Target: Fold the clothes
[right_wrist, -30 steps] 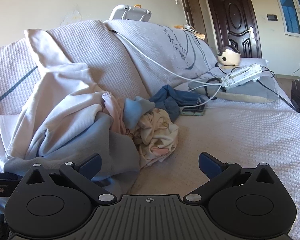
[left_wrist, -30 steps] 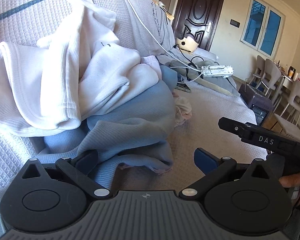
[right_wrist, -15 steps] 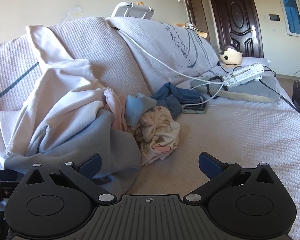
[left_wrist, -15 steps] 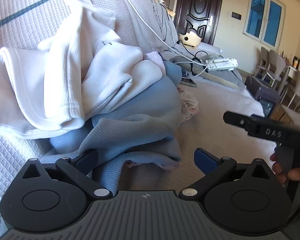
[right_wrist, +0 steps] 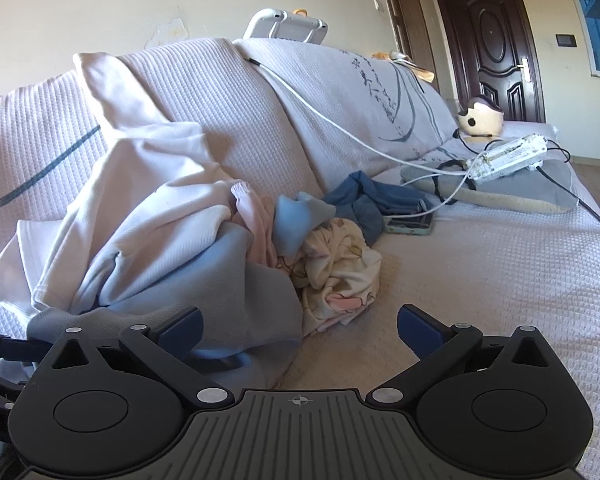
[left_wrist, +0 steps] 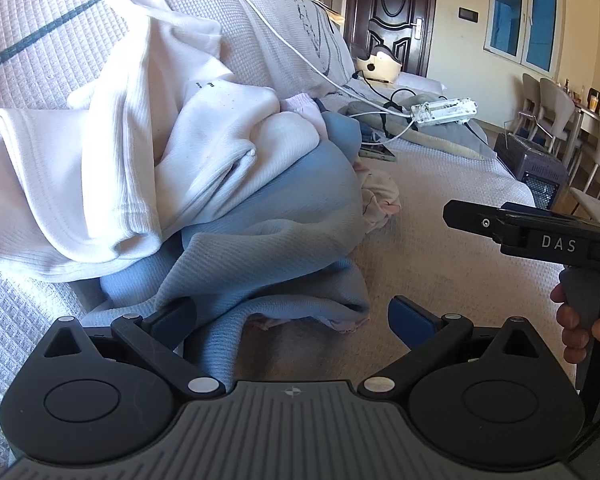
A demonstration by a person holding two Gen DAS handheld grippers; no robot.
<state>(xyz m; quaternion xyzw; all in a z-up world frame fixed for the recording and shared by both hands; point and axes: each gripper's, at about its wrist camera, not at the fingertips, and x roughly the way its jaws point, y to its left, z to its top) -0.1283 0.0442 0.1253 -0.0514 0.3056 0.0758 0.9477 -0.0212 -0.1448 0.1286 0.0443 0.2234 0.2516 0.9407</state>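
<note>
Left gripper: jaws spread wide, gripping nothing, at the near hem of the blue garment; it should pinch one layer only.
White top: draped over the blue one on the left; best lifted off first.
Pile: unfolded, bunched at the left end of the sofa.
Patterned cloth: crumpled just right of the pile.
Right gripper: released, empty, near the blue garment's right edge.

blue garment: mostly buried under white top
pink garment: only edge showed
phone: partly hidden
</note>
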